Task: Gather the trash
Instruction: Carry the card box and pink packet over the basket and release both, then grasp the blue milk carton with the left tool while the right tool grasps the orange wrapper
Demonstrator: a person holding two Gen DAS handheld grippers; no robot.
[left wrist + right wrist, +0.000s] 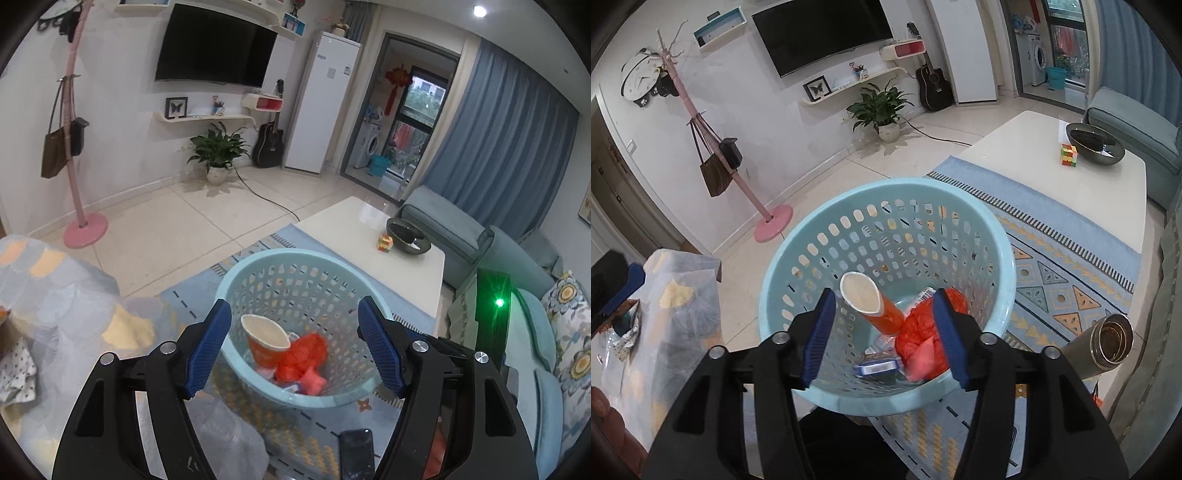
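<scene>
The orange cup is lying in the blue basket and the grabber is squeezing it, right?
Not quite. The orange cup does lie in the blue basket, but nothing squeezes it. The right wrist view shows the right gripper open above the basket, holding nothing.

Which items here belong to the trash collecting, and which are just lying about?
Job:
light blue basket
orange paper cup
red crumpled bag
small blue packet

Lying about:
puzzle cube
dark bowl
phone
metal flask

White wall with TV, beige tile floor, white table, blue curtain, teal sofa.
</scene>
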